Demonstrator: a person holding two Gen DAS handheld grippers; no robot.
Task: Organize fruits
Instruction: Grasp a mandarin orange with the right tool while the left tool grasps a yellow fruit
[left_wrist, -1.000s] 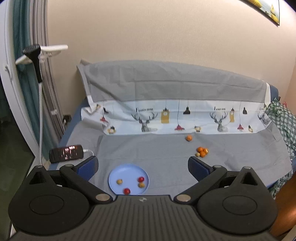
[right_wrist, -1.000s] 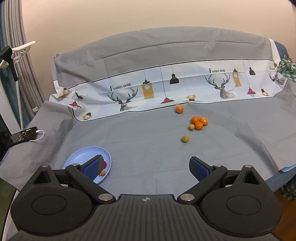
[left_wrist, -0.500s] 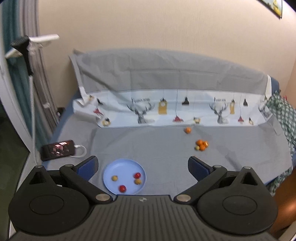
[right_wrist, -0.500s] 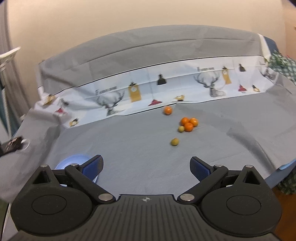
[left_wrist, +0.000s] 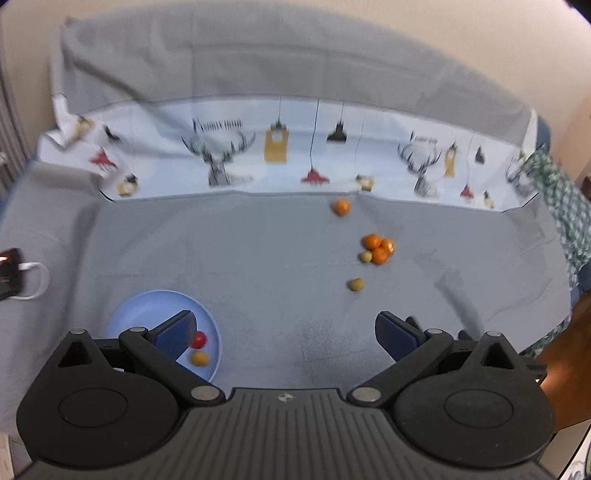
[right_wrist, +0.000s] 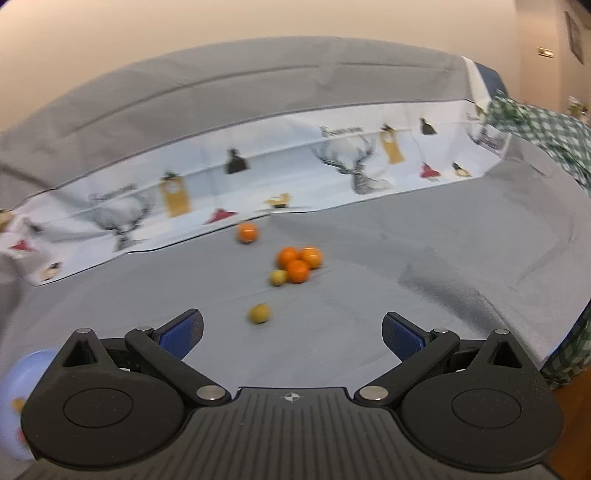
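Both views have been carried forward and lower toward the loose fruit, which now looms larger than a second ago; the phone has slid to the left edge of the left view.

Both claws are spread wide and nothing is held: the left claw (left_wrist: 286, 328) hangs over the near cloth (left_wrist: 258, 266) with one finger above the plate (left_wrist: 147, 306), and the right claw (right_wrist: 291, 330) is aimed at the green fruit (right_wrist: 259, 313) just ahead of it.

The task is judged to be partly done. On the blue plate a red fruit (left_wrist: 198, 339) and a yellow fruit (left_wrist: 199, 358) can be seen; whatever else lies on it is hidden by the finger. Left to be gathered, well apart from the plate, are the lone green fruit, a cluster (right_wrist: 297, 265) of three oranges with a small green one touching them, and a single orange (right_wrist: 247, 232) farther back by the printed strip. Six pieces thus remain on the cloth.

In the right view only a blurred sliver of the plate is shown at the lower left.
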